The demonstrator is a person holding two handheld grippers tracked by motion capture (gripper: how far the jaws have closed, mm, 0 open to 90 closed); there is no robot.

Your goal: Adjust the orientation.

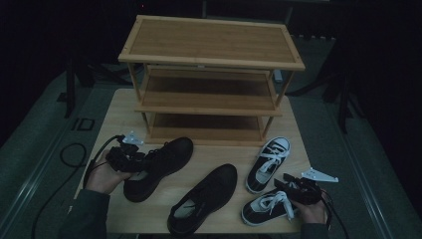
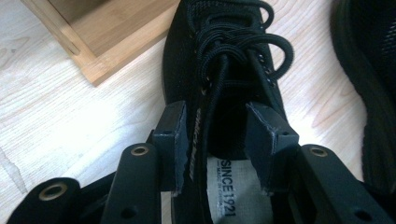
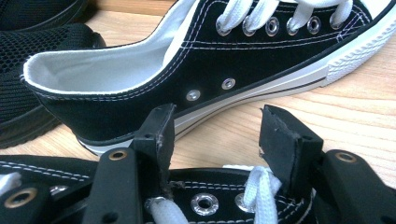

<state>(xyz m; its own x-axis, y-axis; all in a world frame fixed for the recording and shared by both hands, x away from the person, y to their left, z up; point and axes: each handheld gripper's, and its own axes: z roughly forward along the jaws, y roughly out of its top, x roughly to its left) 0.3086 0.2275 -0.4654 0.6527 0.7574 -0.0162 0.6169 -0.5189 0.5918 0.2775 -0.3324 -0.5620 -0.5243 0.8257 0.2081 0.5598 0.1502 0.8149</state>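
Black shoe (image 1: 158, 167) lies at the table's (image 1: 209, 219) left front, toe pointing toward the rack (image 1: 211, 74) behind it. Over its heel opening sits the left gripper (image 1: 130, 158); seen from the left gripper view, the jaws straddle the shoe's (image 2: 219, 70) tongue and collar with a gap on each side, so the left gripper (image 2: 215, 135) is open and not pressing on it. A second black shoe (image 1: 204, 199) rests just beside it, toward the table's middle. At the right front lie two black-and-white sneakers: the far sneaker (image 1: 267, 164) near the rack's foot, and the near sneaker (image 1: 268, 205) at the table edge. Above the near sneaker's (image 3: 205, 203) laces hovers the right gripper (image 1: 293, 188); in the right gripper view its jaws stand wide, nothing clamped between them, so the right gripper (image 3: 215, 135) is open too.
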